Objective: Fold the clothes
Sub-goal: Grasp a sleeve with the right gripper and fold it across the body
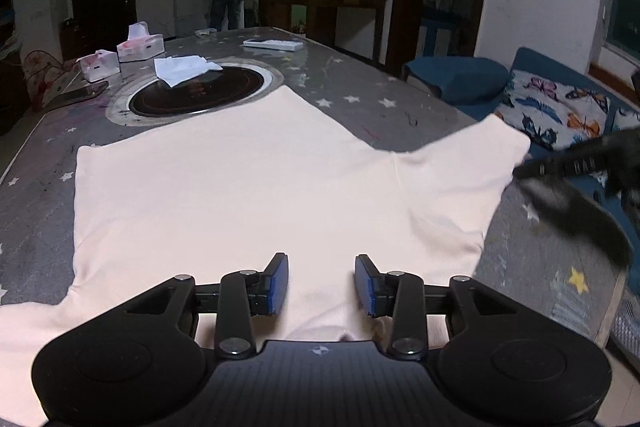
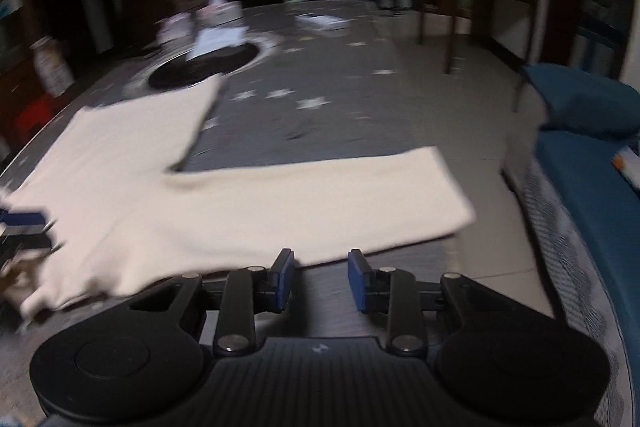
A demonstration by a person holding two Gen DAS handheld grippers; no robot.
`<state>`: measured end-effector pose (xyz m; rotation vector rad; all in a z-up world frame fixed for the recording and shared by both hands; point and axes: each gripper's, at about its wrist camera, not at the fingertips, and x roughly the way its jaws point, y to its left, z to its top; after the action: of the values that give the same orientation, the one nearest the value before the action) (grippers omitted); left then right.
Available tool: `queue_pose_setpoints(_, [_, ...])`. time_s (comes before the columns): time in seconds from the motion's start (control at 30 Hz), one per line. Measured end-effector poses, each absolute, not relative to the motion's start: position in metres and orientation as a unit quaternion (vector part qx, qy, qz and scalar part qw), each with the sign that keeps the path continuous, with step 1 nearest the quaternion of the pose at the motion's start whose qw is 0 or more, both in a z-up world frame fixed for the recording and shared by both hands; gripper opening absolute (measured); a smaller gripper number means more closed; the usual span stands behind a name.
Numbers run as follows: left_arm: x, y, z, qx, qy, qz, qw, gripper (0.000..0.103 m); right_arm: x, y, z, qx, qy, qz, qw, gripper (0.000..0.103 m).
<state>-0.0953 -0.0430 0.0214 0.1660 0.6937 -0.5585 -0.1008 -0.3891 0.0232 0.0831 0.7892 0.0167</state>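
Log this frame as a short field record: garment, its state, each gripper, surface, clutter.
garment: pale pink long-sleeved top
state: spread flat, unfolded; right sleeve reaches to the table edge
left gripper: open, over the collar end, holding nothing
right gripper: open, at the sleeve's near edge, holding nothing
surface: grey star-print table
clutter: tissue boxes, white paper on a round black inset
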Motion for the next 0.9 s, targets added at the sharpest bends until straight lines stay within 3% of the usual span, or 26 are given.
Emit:
queue_pose_setpoints(0.47, [-0.092,-0.044,0.026,0.088,0.336,-0.261,0.901,0.047,-0.083,-0.463,0.008,0.149,0.373,-0.081,0.912,0.03])
queue_pose_setpoints(0.53, [-0.092,-0.046,0.027,0.091,0.334,-0.262,0.901,0.048,-0.082,-0.464,0.007,0.152,0.372,-0.082,0.912,0.025])
queue_pose_setpoints(0.63, [-0.09,-0.051,0.029,0.095,0.333,-0.267,0.899,0.05,-0.083,-0.463,0.009,0.149,0.365,-0.083,0.915,0.007])
queue_pose_setpoints(0.9, [-0.09,-0.084,0.027,0.119,0.329,-0.303,0.887,0.05,-0.091,-0.45,0.042,0.138,0.318,-0.06,0.936,0.004])
